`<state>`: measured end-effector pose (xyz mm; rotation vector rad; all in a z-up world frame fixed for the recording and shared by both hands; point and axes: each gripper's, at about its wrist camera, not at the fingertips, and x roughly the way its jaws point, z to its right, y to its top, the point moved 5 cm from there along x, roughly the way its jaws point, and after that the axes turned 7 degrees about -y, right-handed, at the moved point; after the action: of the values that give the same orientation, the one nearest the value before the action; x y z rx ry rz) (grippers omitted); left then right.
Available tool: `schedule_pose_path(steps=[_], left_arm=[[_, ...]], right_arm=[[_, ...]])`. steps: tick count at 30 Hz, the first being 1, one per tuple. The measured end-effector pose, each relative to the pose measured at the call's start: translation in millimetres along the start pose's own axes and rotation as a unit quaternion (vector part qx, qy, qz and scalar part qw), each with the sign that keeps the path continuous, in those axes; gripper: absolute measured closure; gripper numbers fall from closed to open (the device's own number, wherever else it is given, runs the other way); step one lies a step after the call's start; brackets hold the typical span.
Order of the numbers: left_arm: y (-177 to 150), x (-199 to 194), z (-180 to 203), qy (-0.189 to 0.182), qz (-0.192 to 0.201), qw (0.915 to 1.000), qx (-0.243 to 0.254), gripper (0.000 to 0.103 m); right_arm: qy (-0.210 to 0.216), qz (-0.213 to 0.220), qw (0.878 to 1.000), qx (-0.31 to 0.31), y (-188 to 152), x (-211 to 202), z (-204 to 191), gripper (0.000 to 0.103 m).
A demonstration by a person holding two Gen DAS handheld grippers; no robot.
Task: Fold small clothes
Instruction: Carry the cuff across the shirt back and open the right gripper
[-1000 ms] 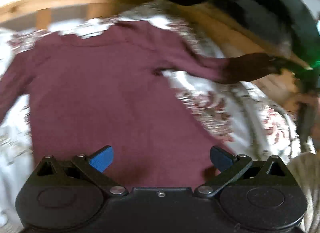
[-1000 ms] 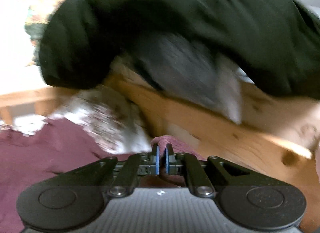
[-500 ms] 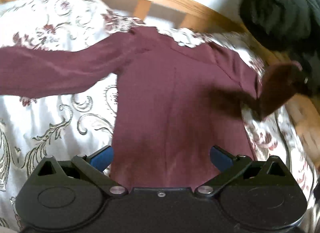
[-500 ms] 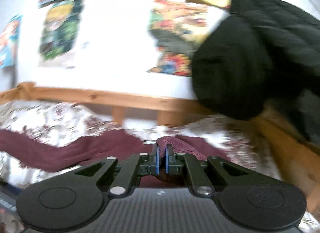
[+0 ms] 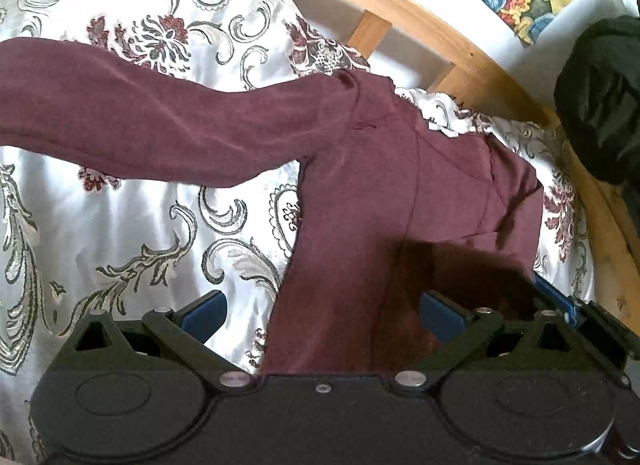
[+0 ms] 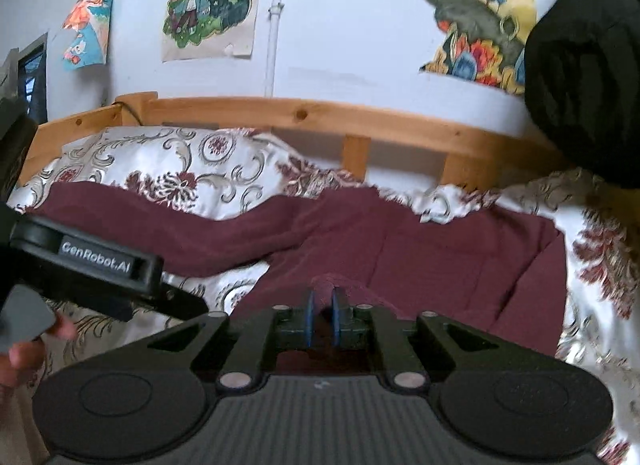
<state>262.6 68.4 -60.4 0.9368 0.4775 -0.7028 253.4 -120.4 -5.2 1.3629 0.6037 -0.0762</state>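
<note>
A maroon long-sleeved top (image 5: 360,193) lies on the patterned bedspread (image 5: 120,217), its left sleeve (image 5: 140,117) stretched out to the left. Its right sleeve (image 5: 516,205) is folded inward over the body. My left gripper (image 5: 322,311) is open above the top's lower body, nothing between its blue pads. My right gripper (image 6: 321,319) is shut on the cuff of the right sleeve (image 6: 332,283), held over the body of the top (image 6: 420,257). The left gripper's body (image 6: 96,261) shows at the left of the right wrist view.
A wooden bed rail (image 5: 420,5) runs along the far side of the bedspread, in front of a white wall with posters (image 6: 208,1). A black bulky garment (image 6: 588,73) hangs at the right end of the bed.
My right gripper has carried the right sleeve's cuff leftward over the body of the top, folding the sleeve inward. My left gripper has shifted left and stayed open.
</note>
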Motion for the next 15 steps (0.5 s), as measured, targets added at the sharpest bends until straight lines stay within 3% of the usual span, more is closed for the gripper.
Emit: schedule_pose_path(steps=[2,5,8,10,15], left_arm=[[-1,3,1,0.001,-0.006,1.0000,0.001,0.001],[-2,5,1,0.001,-0.010,0.9999,0.001,0.001],[-4,8,3,0.002,-0.013,0.9999,0.007,0.001],[-5,12,9,0.006,-0.014,0.9998,0.012,0.001],[-5,38,33,0.027,-0.013,0.9982,0.052,0.001]], right_arm=[[0.017,-0.010,1.000,0.011,-6,-3,5,0.055],[0.042,-0.026,0.999,0.010,-15,-11,16,0.036],[0.031,-0.044,0.998,-0.013,-23,-17,34,0.024],[0.002,-0.045,0.999,-0.022,-29,-15,54,0.020],[-0.122,-0.012,0.992,0.018,-44,21,125,0.019]])
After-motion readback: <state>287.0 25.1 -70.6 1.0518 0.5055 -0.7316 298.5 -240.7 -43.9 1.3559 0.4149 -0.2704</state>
